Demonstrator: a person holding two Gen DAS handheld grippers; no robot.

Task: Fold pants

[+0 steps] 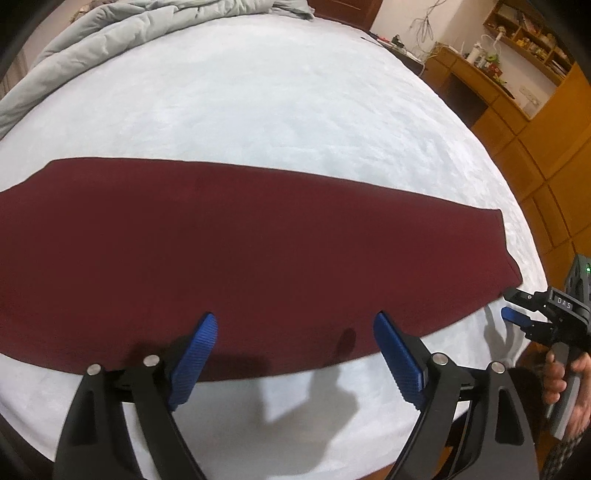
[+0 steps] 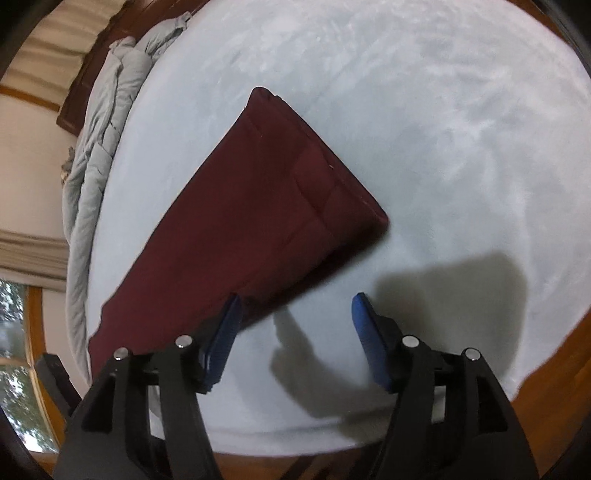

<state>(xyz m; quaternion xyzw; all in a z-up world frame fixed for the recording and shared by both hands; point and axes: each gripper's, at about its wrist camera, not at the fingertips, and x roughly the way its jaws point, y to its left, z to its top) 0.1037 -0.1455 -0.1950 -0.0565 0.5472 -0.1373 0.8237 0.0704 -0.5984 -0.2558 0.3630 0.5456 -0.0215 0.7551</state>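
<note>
Dark red pants (image 1: 258, 254) lie flat on the pale blue bed, folded lengthwise into one long strip running left to right. My left gripper (image 1: 295, 328) is open and empty, hovering over the strip's near edge. My right gripper (image 2: 295, 306) is open and empty, above the bed just beside the pants' near edge; it also shows in the left wrist view (image 1: 511, 302) at the strip's right end. In the right wrist view the pants (image 2: 251, 221) run away to the upper left, waistband end (image 2: 325, 162) nearest the middle of the bed.
The bed sheet (image 1: 277, 103) stretches beyond the pants. A grey crumpled duvet (image 1: 122, 33) lies along the far side, seen also in the right wrist view (image 2: 99, 155). A wooden desk and shelves (image 1: 509, 74) stand right of the bed. Wooden floor (image 2: 554, 369) shows below.
</note>
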